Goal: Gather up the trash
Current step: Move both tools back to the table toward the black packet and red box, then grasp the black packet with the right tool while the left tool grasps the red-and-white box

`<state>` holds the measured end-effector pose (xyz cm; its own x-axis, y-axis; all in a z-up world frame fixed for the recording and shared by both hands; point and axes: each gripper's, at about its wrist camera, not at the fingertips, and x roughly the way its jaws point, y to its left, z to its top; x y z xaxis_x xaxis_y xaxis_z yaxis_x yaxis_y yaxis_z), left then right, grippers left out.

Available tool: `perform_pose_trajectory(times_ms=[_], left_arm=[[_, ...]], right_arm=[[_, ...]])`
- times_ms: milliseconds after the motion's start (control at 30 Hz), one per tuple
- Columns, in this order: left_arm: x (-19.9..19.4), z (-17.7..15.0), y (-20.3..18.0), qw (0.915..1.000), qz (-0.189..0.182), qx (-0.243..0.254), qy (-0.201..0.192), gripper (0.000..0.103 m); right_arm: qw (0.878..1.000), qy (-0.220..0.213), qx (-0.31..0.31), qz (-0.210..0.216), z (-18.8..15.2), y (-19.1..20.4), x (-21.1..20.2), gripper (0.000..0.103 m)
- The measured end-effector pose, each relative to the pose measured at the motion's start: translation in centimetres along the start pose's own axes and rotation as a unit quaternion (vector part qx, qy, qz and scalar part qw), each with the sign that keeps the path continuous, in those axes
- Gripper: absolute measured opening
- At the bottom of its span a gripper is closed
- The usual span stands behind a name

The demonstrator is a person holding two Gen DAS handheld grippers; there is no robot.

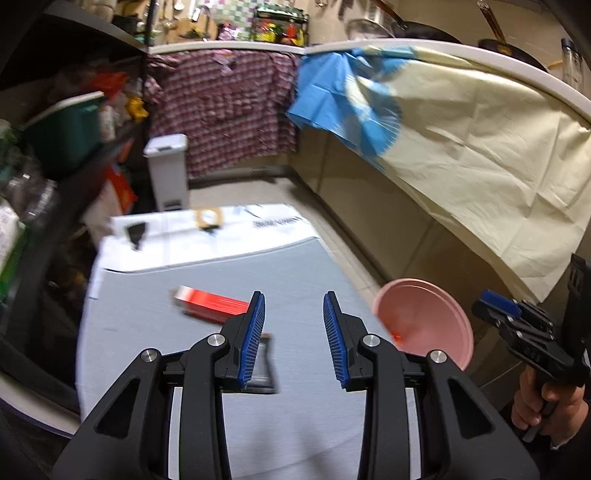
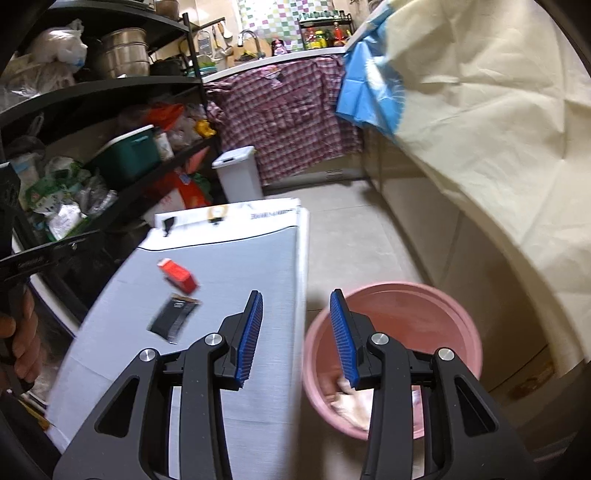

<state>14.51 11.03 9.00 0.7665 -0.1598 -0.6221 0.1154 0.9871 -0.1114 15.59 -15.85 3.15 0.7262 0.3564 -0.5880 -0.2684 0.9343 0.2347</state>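
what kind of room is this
Most likely a home kitchen: a sink tap on the far counter, hanging utensils beside it, a rack of sauce bottles, and cluttered storage shelves holding metal pots.

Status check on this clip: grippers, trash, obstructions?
Left gripper and right gripper open, empty. Red box and black packet on grey table; pink bucket holds scraps. Nothing blocking.

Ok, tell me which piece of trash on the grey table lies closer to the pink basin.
The black flat packet. It lies nearer the pink basin than the red box, which sits farther up the grey table.
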Motion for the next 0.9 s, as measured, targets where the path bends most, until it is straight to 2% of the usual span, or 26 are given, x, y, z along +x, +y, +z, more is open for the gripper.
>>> perform_pose_trajectory(times_ms=[133, 233, 333, 400, 633, 800, 900], left_arm=[[-1.3, 0.3, 3.4, 0.9996, 0.019, -0.010, -0.020, 0.032], [-1.4, -0.2, 6.2, 0.9982, 0.019, -0.049, -0.027, 0.032], [-0.8, -0.6, 7.6, 0.9973, 0.041, -0.054, -0.027, 0.032], [-0.7, -0.6, 8.8, 0.9967, 0.031, -0.070, -0.027, 0.032], [-1.1, -0.7, 11.9, 0.9946, 0.031, -0.092, -0.038, 0.032], [-1.9, -0.7, 12.9, 0.9937, 0.031, -0.095, -0.051, 0.032], [-2.2, -0.7, 13.8, 0.9926, 0.024, -0.106, -0.055, 0.032]], right_arm=[[1.000, 0.010, 0.004, 0.017, -0.9, 4.7, 1.8, 0.039], [0.999, 0.025, 0.010, 0.031, -2.0, 8.3, 4.3, 0.039], [0.998, 0.050, 0.011, 0.038, -3.3, 11.5, 7.6, 0.039], [0.997, 0.063, 0.011, 0.039, -3.9, 13.3, 9.8, 0.039], [0.996, 0.090, 0.018, -0.002, -5.6, 17.1, 16.8, 0.039], [0.992, 0.116, 0.026, -0.038, -5.8, 18.0, 19.3, 0.039], [0.991, 0.124, 0.008, -0.051, -5.9, 18.7, 19.8, 0.039]])
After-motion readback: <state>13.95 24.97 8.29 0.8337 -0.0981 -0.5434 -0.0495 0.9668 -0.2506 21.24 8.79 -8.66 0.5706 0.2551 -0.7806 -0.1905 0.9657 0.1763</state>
